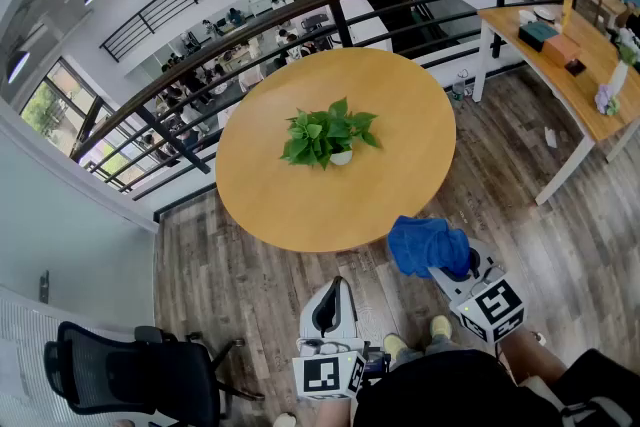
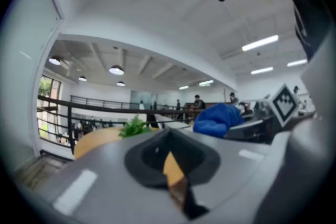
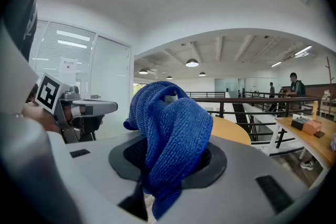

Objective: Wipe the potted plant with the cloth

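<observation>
A small green potted plant (image 1: 325, 137) in a white pot stands at the middle of a round wooden table (image 1: 300, 205). My right gripper (image 1: 440, 260) hovers off the table's near right edge, shut on a bunched blue cloth (image 1: 428, 247). In the right gripper view the cloth (image 3: 168, 128) fills and hides the jaws. My left gripper (image 1: 334, 293) is held low in front of the person, short of the table, jaws shut and empty. From the left gripper view the plant (image 2: 135, 126) shows beyond the shut tips, with the cloth (image 2: 215, 119) to the right.
A black metal railing (image 1: 200, 75) curves behind the table, with a lower floor beyond it. A long wooden desk (image 1: 570, 65) with boxes and a bottle stands at the right. A black office chair (image 1: 130, 375) sits at the lower left on the wood floor.
</observation>
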